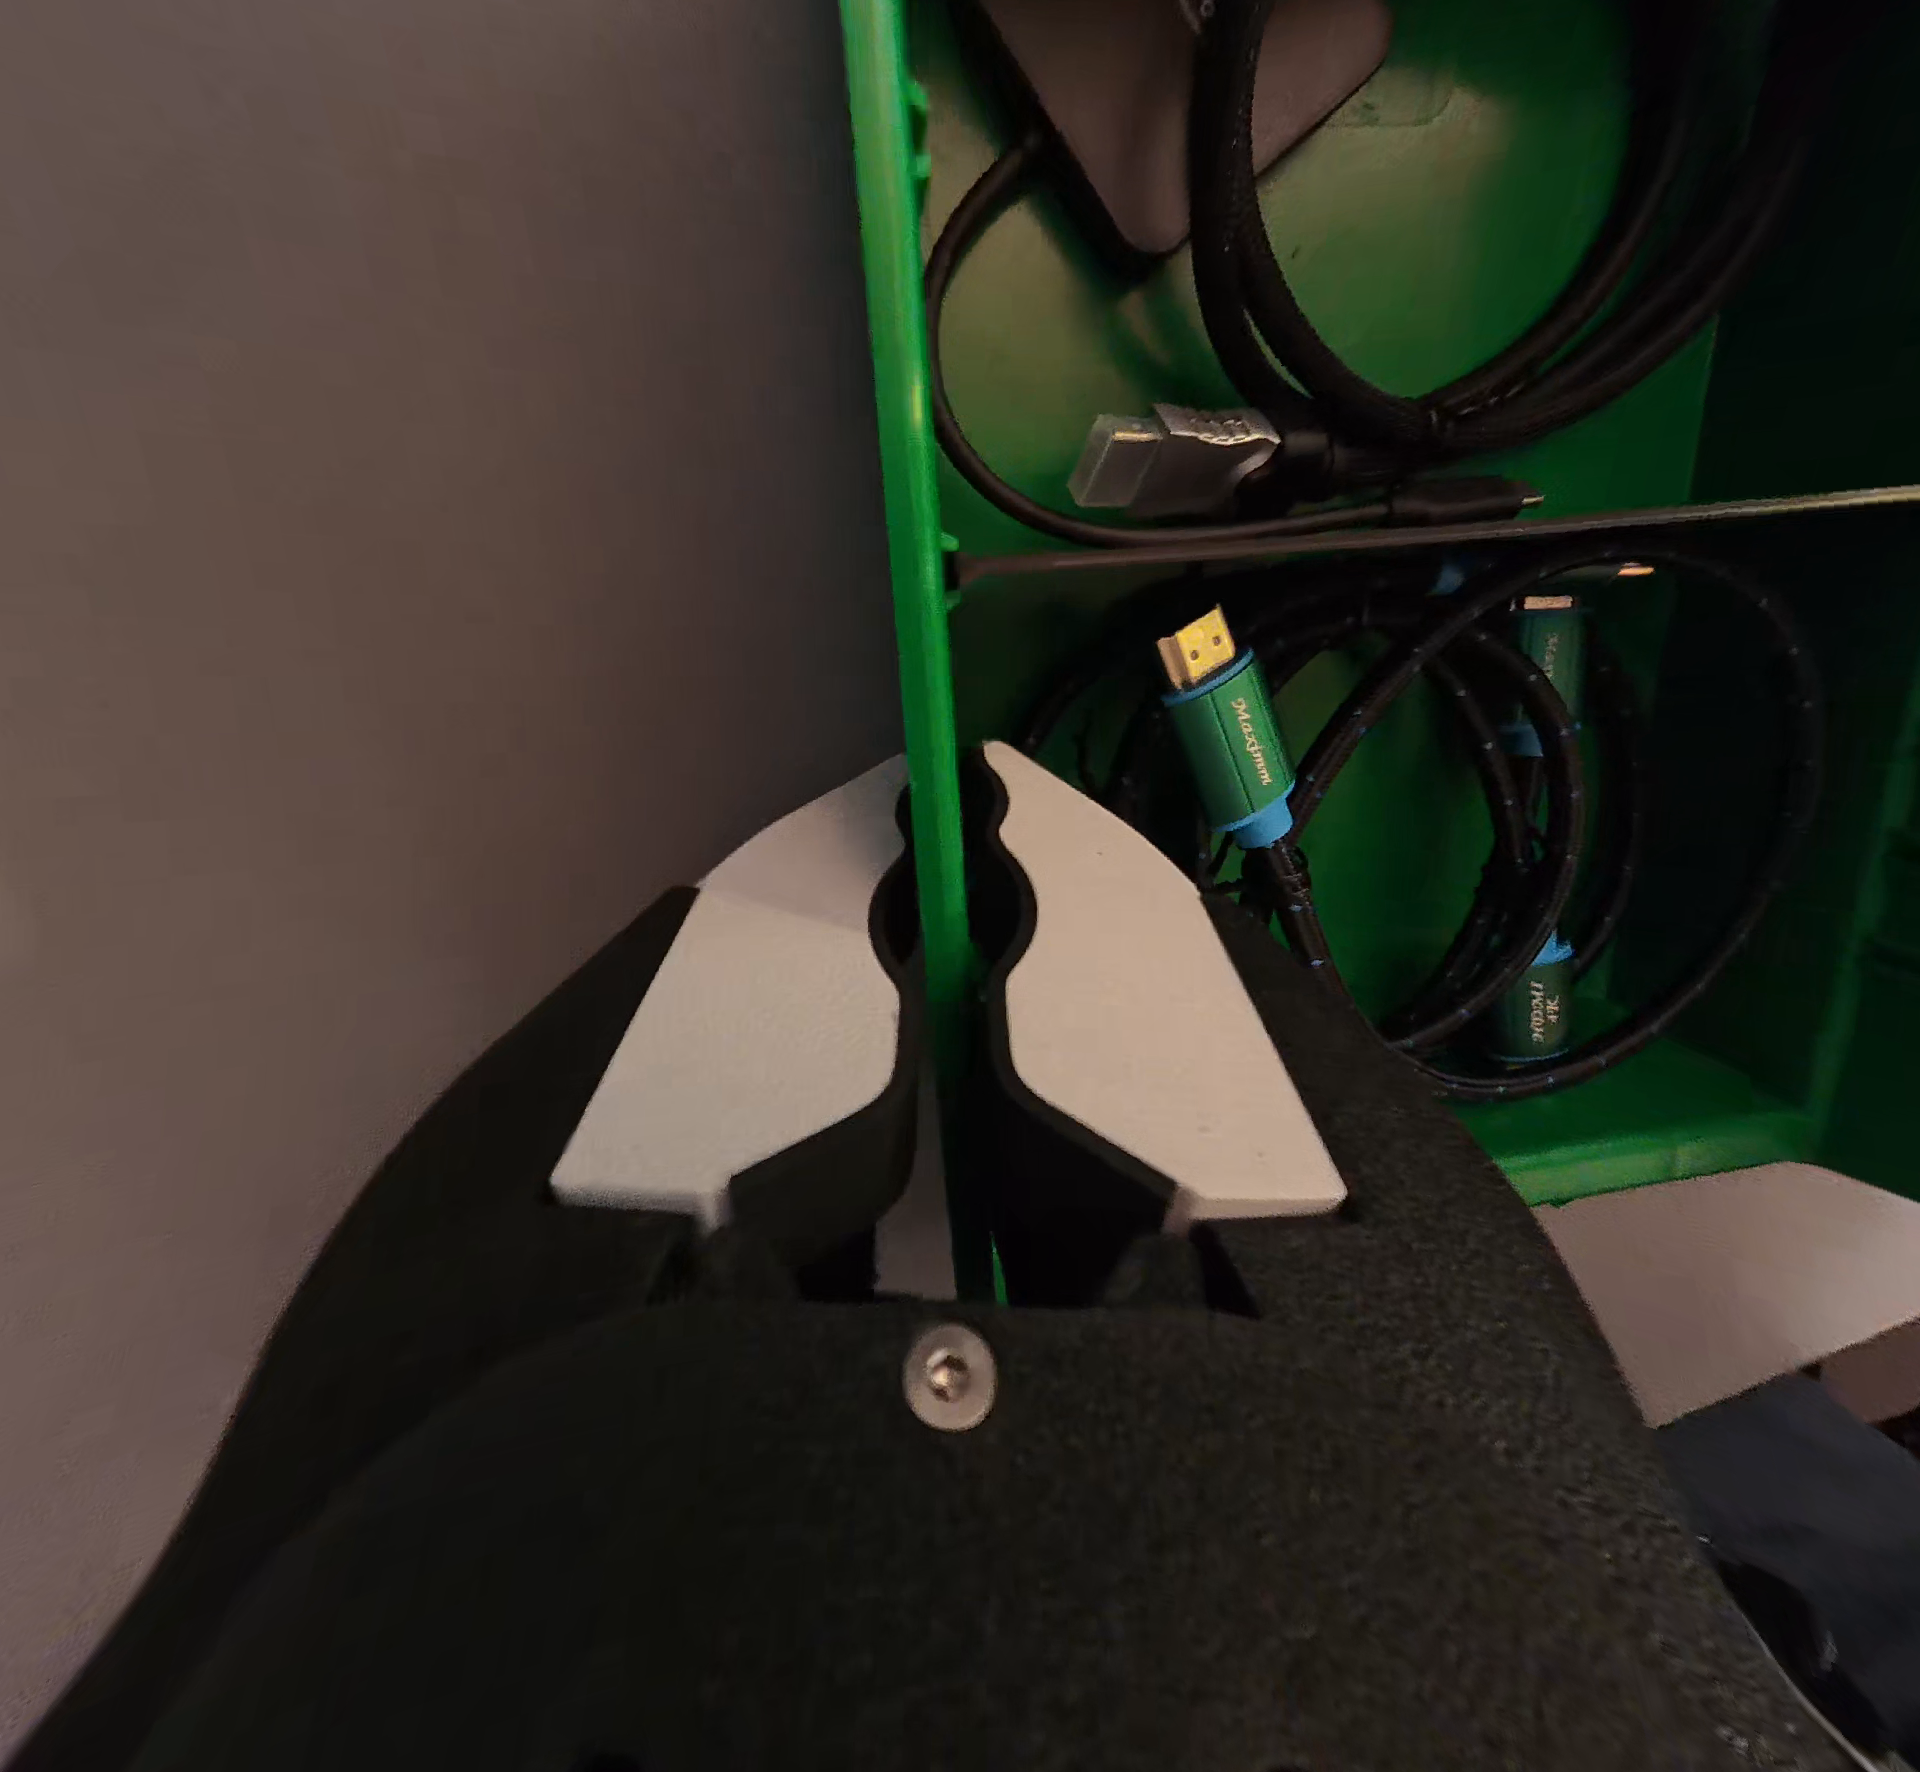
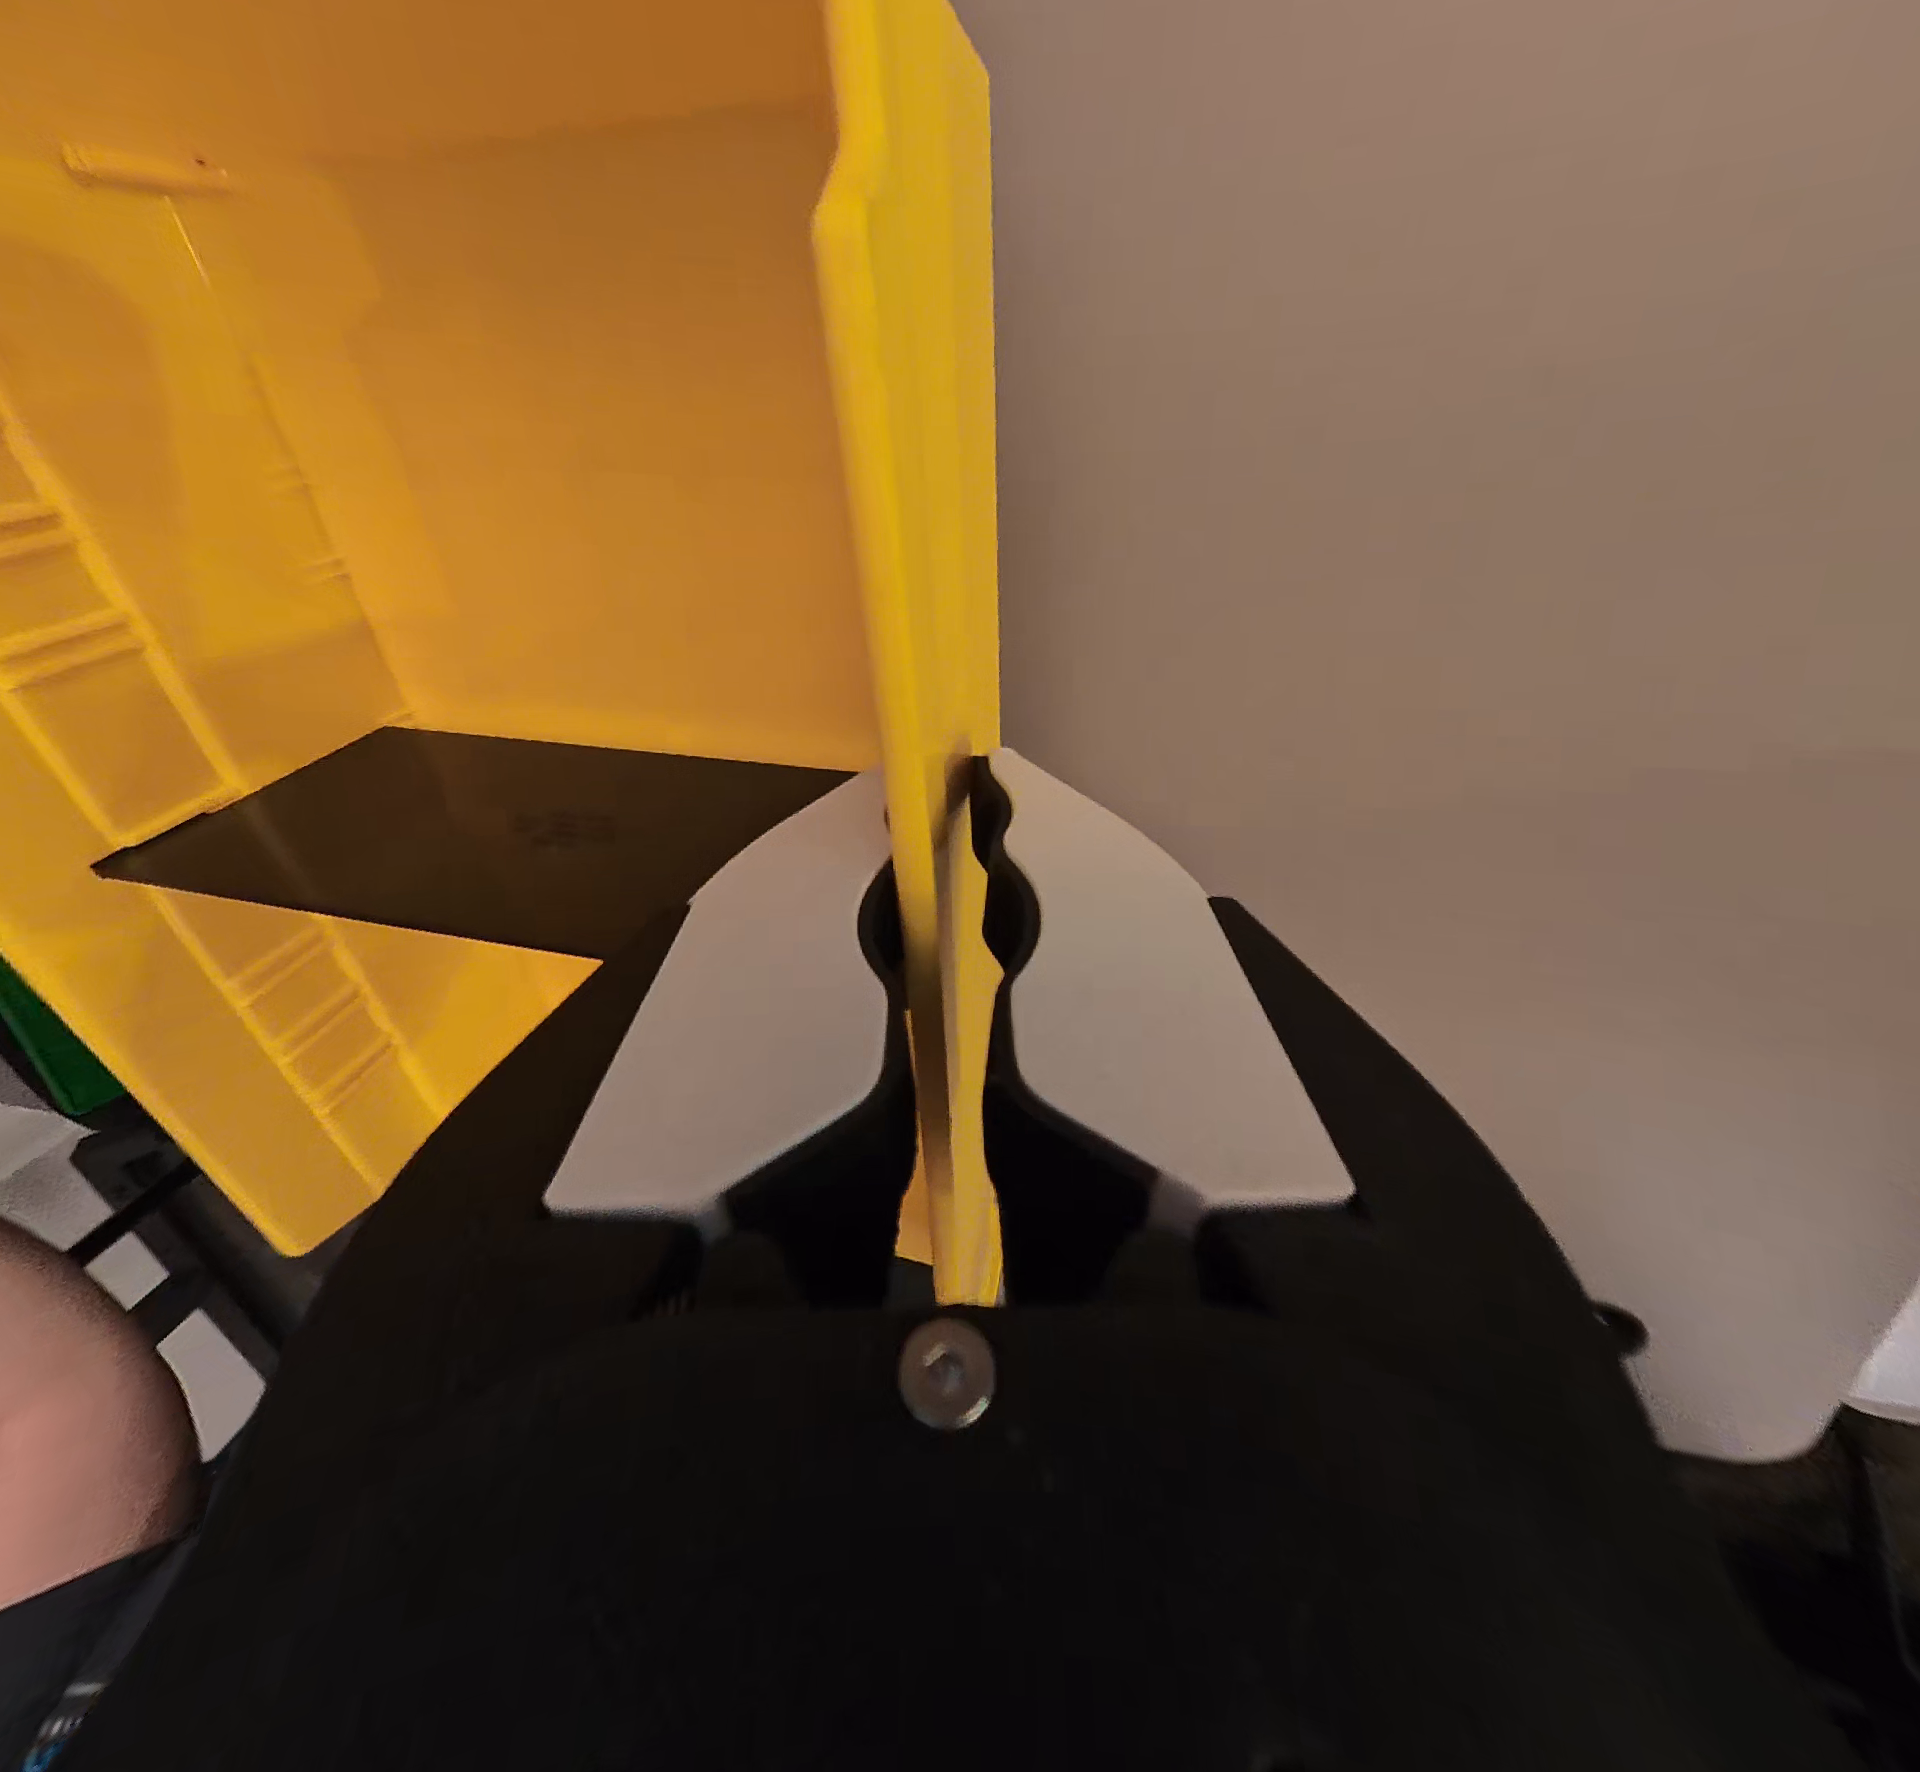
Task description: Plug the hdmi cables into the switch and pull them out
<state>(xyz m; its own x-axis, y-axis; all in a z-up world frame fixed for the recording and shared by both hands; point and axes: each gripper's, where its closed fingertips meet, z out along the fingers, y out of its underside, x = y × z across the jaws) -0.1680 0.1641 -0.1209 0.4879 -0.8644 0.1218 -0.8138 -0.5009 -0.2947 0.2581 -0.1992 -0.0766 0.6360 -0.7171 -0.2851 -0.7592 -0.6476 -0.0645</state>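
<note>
- The left claw [image 1: 940,792] is clamped tight on the side wall of a green bin [image 1: 904,434], one white finger on either side of the wall and no gap to spare.
- Over in the right wrist view, the right claw [image 2: 940,792] pinches the wall of a yellow bin [image 2: 914,434] the same way, fully closed on the plastic.
- The likely reason for both holds: each bin is gripped by its edge so it can be carried or steadied before any plugging starts. The task proper looks not yet begun.
- The HDMI cables sit inside the green bin. At 1 o'clock from the left claw, a green-sleeved plug [image 1: 1226,735] with a gold tip points up from a coil of black braided cable.
- Count them: three green-sleeved plugs are visible in the near compartment, though how many cables they belong to is hard to say.
- Past a thin black divider [image 1: 1455,527], toward 12 o'clock, lies one grey plug [image 1: 1174,465] on another black cable, and beyond it one dark flat box [image 1: 1174,60], probably the switch.
- The yellow bin holds nothing visible except one black divider panel [image 2: 468,829] at 9 o'clock from the right claw.
- Two bins, two claws, one grip each.
</note>
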